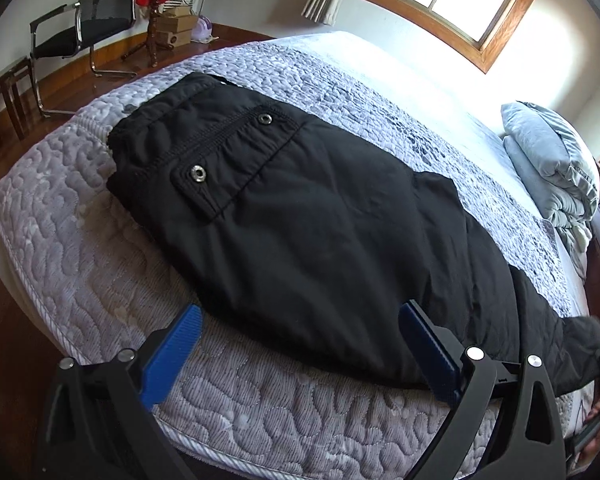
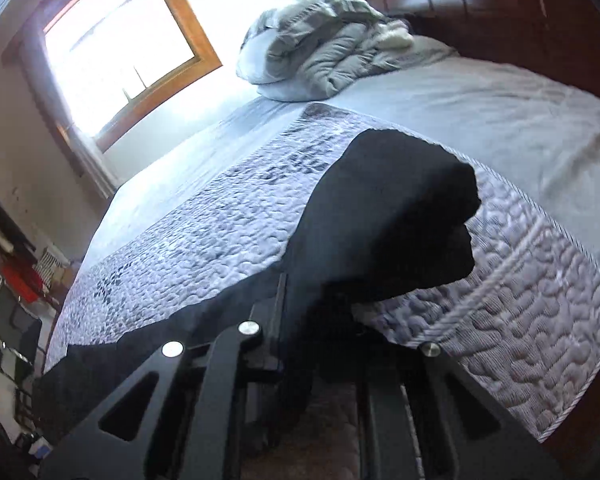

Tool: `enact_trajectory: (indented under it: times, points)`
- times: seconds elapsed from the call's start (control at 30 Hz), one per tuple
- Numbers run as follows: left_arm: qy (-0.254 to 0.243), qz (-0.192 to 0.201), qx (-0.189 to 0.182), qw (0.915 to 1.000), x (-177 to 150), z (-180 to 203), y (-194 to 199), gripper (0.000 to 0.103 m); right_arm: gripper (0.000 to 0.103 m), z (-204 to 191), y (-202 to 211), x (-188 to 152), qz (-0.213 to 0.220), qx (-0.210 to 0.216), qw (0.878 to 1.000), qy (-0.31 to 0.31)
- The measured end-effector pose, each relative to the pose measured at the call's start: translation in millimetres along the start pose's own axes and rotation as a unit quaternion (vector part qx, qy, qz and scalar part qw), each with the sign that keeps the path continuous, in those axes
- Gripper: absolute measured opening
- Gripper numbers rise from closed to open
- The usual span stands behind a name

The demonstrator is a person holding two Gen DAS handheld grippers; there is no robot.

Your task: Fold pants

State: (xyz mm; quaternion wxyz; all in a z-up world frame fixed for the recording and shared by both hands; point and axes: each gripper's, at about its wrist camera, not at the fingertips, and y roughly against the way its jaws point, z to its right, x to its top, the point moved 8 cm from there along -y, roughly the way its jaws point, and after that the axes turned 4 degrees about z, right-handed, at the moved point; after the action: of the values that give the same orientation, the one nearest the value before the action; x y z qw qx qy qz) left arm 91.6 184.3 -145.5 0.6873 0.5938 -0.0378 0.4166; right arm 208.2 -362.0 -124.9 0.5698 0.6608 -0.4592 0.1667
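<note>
The left gripper (image 1: 300,344) has its jaws spread wide, blue pads (image 1: 172,356) clear of the cloth, with the near edge of the black pants (image 1: 300,216) lying between and just beyond them on the quilted mattress (image 1: 80,240). The right gripper (image 2: 320,320) has its jaws drawn together, clamped on a fold of the pants (image 2: 400,208), whose leg end hangs lifted above the mattress (image 2: 520,300) ahead of them. No brand, label or writing can be read anywhere.

Only the left wrist view shows the waistband, a flap and two metal snaps (image 1: 198,173), beyond the jaws, plus a chair (image 1: 84,20) and boxes (image 1: 178,26) far behind. Only the right wrist view shows the dark headboard (image 2: 480,0). A folded duvet (image 2: 320,40) appears in both.
</note>
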Motion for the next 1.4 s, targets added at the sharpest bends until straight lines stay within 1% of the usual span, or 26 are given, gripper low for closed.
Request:
enact_trajectory:
  times: [0.07, 0.13, 0.2, 0.23, 0.33, 0.47, 0.57, 0.6, 0.67, 0.77, 0.8, 0.83, 0.9, 0.97, 1.03, 1.07, 1.13, 1.17, 1.23, 1.27, 1.3, 1.37, 1.4]
  points:
    - [0.003, -0.005, -0.004, 1.0000, -3.2, -0.2, -1.0, 0.099, 0.010, -35.7, 2.8, -0.3, 0.001, 0.013, 0.998, 0.059]
    - [0.005, -0.007, -0.008, 0.9999, -4.9, 0.3, -0.8, 0.099, 0.010, -68.5, 2.4, -6.9, -0.004, 0.025, 0.994, 0.111]
    - [0.004, -0.006, -0.010, 0.9999, -5.7, 1.9, 0.6, 0.099, 0.012, -96.2, 1.1, -22.0, -0.011, 0.028, 0.986, 0.167]
    - [0.003, -0.006, -0.011, 0.9999, -6.0, 2.7, 1.2, 0.099, 0.012, -109.4, -1.1, -31.2, -0.016, 0.024, 0.980, 0.198]
    - [0.002, -0.007, -0.015, 0.9999, -6.2, 5.8, 2.3, 0.099, 0.014, -131.9, -8.0, -57.0, -0.031, 0.011, 0.963, 0.268]
    - [0.004, -0.007, -0.013, 0.9999, -5.2, 3.7, 4.1, 0.099, 0.017, -143.1, -23.9, -101.1, -0.067, 0.005, 0.939, 0.337]
    - [0.006, -0.009, -0.013, 0.9998, -5.4, 1.2, 4.5, 0.099, 0.025, -142.6, -31.8, -129.9, -0.085, -0.005, 0.922, 0.378]
    - [0.007, -0.010, -0.013, 0.9998, -5.0, -0.1, 4.2, 0.099, 0.030, -141.8, -30.9, -137.1, -0.087, -0.004, 0.918, 0.387]
    - [0.010, -0.013, -0.013, 0.9998, -5.4, -1.3, 3.1, 0.099, 0.035, -141.0, -30.7, -148.2, -0.097, 0.004, 0.912, 0.399]
    - [0.013, -0.015, -0.015, 0.9997, -6.8, -1.5, 0.9, 0.099, 0.035, -141.3, -26.1, -160.6, -0.104, 0.014, 0.905, 0.412]
    - [0.013, -0.015, -0.015, 0.9997, -7.3, -1.3, 0.5, 0.099, 0.031, -140.1, -24.9, -161.7, -0.101, 0.013, 0.904, 0.416]
    - [0.011, -0.016, -0.015, 0.9997, -7.8, -0.8, 0.0, 0.099, 0.028, -139.5, -22.5, -161.6, -0.097, 0.014, 0.905, 0.414]
    - [0.010, -0.018, -0.016, 0.9997, -9.0, 0.9, -1.0, 0.099, 0.019, -135.0, -17.7, -155.8, -0.091, 0.020, 0.911, 0.401]
    - [0.010, -0.019, -0.017, 0.9996, -9.7, 1.6, -1.6, 0.099, 0.018, -131.4, -10.4, -149.0, -0.082, 0.031, 0.912, 0.400]
    - [0.011, -0.019, -0.016, 0.9996, -9.8, 0.9, -2.0, 0.099, 0.018, -128.0, -3.7, -148.2, -0.087, 0.045, 0.906, 0.411]
    - [0.012, -0.019, -0.015, 0.9996, -9.5, 0.6, -2.4, 0.099, 0.018, -125.7, -1.7, -150.4, -0.093, 0.050, 0.900, 0.423]
    - [0.013, -0.020, -0.014, 0.9996, -9.7, 1.5, -4.5, 0.099, 0.024, -119.2, -5.7, -156.4, -0.111, 0.041, 0.892, 0.436]
    - [0.015, -0.022, -0.015, 0.9995, -10.5, 2.1, -5.9, 0.099, 0.032, -115.4, -9.4, -159.9, -0.117, 0.030, 0.890, 0.440]
    - [0.018, -0.028, -0.019, 0.9993, -12.8, 3.7, -7.5, 0.099, 0.042, -114.6, -9.8, -164.7, -0.124, 0.028, 0.886, 0.446]
    - [0.017, -0.029, -0.021, 0.9992, -13.7, 4.7, -7.6, 0.099, 0.057, -116.1, -6.7, -164.2, -0.127, 0.038, 0.891, 0.435]
    - [0.015, -0.030, -0.023, 0.9992, -14.5, 6.0, -7.4, 0.099, 0.067, -118.6, -2.2, -162.3, -0.130, 0.055, 0.898, 0.416]
    - [0.010, -0.028, -0.021, 0.9993, -14.6, 7.4, -6.9, 0.099, 0.072, -128.4, 12.1, -154.7, -0.123, 0.097, 0.914, 0.374]
    - [0.009, -0.028, -0.021, 0.9994, -14.4, 8.0, -6.5, 0.099, 0.073, -134.8, 19.4, -149.8, -0.113, 0.115, 0.919, 0.360]
